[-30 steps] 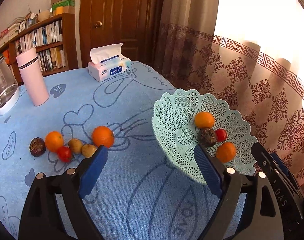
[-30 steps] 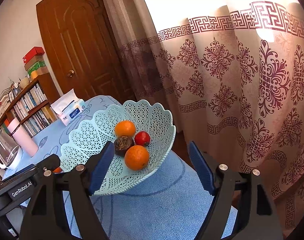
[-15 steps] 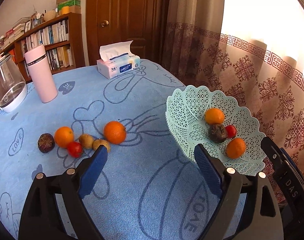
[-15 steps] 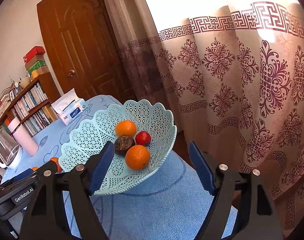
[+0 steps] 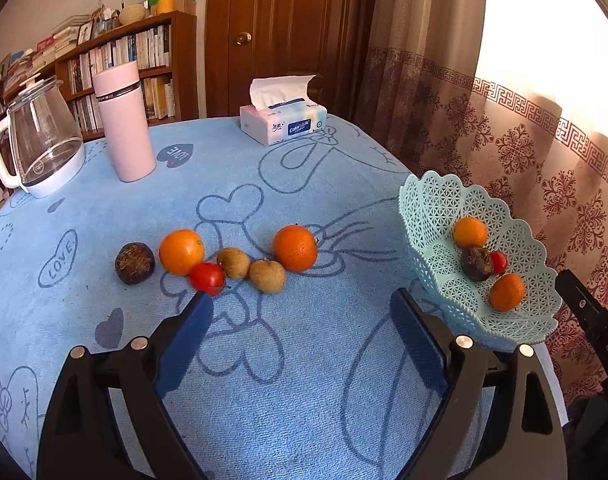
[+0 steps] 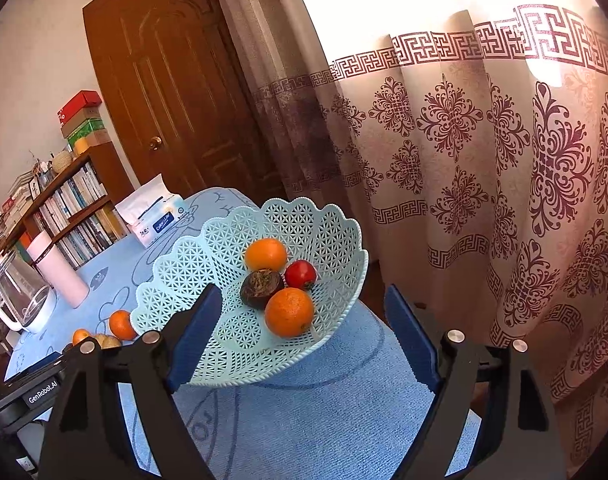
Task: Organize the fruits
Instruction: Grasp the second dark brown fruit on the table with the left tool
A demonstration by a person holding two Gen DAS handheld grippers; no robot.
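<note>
Your blue tablecloth (image 5: pixel 304 380) carries, left to right, glass kettle (image 5: pixel 39 148), pink flask (image 5: pixel 123 124), loose fruit row (image 5: pixel 223 260), tissue box (image 5: pixel 283 124), lattice basket (image 5: pixel 436 216) by the curtain (image 5: pixel 524 148) — four fruits inside. Left gripper (image 5: pixel 299 320) gapes empty; right gripper (image 6: pixel 299 320) — jaws just widened, empty.

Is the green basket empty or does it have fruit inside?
Not empty. The basket holds two oranges, a red tomato and a dark passion fruit.

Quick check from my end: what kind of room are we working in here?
Most likely a home living or dining room: a packed bookshelf by a wooden door, patterned curtains over a bright window, and a table under a blue cartoon tablecloth with a tissue box.
</note>
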